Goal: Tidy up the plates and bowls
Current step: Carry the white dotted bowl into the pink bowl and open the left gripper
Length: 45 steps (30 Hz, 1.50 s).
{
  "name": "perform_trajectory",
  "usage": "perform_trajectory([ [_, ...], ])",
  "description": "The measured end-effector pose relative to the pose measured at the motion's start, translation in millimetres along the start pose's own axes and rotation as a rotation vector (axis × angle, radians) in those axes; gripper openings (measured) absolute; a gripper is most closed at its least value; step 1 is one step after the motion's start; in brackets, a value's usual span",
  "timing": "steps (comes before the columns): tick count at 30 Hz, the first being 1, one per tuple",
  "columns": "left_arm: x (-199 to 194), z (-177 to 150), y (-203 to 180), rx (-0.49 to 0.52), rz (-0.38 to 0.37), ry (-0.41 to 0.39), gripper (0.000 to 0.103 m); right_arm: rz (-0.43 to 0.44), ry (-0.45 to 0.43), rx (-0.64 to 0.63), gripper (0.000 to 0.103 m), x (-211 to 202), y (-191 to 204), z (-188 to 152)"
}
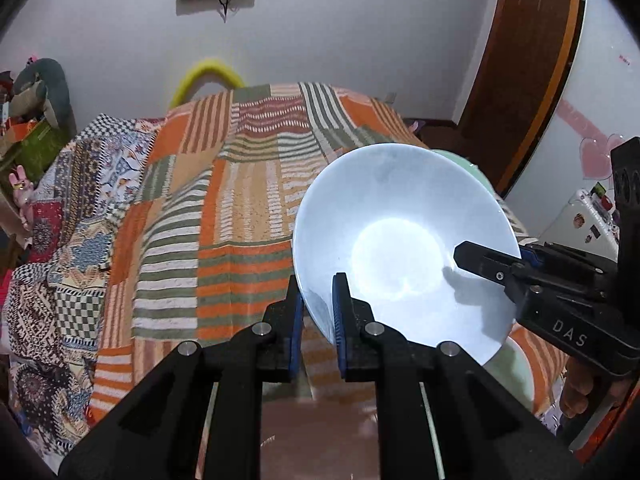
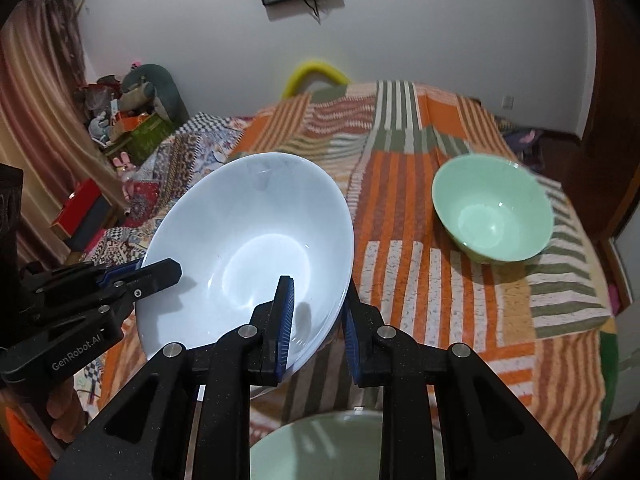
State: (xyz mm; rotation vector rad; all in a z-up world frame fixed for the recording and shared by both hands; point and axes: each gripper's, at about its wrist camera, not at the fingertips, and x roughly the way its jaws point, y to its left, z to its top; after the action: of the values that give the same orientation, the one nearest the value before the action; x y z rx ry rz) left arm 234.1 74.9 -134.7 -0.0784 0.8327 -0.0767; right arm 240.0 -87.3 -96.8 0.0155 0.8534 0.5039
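Observation:
A white bowl [image 1: 404, 240] [image 2: 256, 248] is held tilted above the bed by both grippers. My left gripper [image 1: 318, 320] is shut on its near-left rim; it shows at the left of the right wrist view [image 2: 156, 276]. My right gripper [image 2: 318, 320] is shut on the opposite rim, one finger inside the bowl; it shows at the right of the left wrist view [image 1: 492, 260]. A green bowl [image 2: 494, 212] stands upright on the bedspread to the right. Another green dish [image 2: 316, 444] lies below my right gripper, partly hidden.
The bed carries an orange, green and white striped patchwork bedspread [image 2: 420, 280]. Boxes and soft toys [image 2: 128, 120] are piled at the left wall. A red box [image 2: 80, 204] lies beside the bed. A wooden door [image 1: 520, 60] stands at the right.

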Motion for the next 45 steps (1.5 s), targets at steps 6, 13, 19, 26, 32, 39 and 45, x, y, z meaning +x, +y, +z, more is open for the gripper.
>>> perform_trajectory([
  [6, -46, -16, 2, -0.016, 0.007, -0.046, 0.013, 0.027, -0.04, -0.023, 0.021, -24, 19, -5],
  [13, -80, -37, 10, -0.031, 0.035, -0.068, 0.013, 0.065, -0.052, -0.055, 0.021, -36, 42, -22],
  [19, -98, -58, 19, -0.047, 0.068, -0.07, 0.013, 0.098, -0.035, -0.071, 0.021, -38, 60, -40],
  [26, -100, -82, 32, -0.082, 0.087, -0.044, 0.013, 0.123, 0.008, -0.083, 0.021, -28, 73, -56],
  [32, -91, -102, 42, -0.106, 0.099, -0.003, 0.013, 0.13, 0.053, -0.093, 0.021, -14, 81, -68],
  [39, -73, -124, 52, -0.134, 0.107, 0.059, 0.013, 0.126, 0.114, -0.1, 0.021, 4, 88, -84],
  [45, -62, -138, 57, -0.151, 0.11, 0.099, 0.013, 0.12, 0.167, -0.109, 0.021, 15, 92, -99],
])
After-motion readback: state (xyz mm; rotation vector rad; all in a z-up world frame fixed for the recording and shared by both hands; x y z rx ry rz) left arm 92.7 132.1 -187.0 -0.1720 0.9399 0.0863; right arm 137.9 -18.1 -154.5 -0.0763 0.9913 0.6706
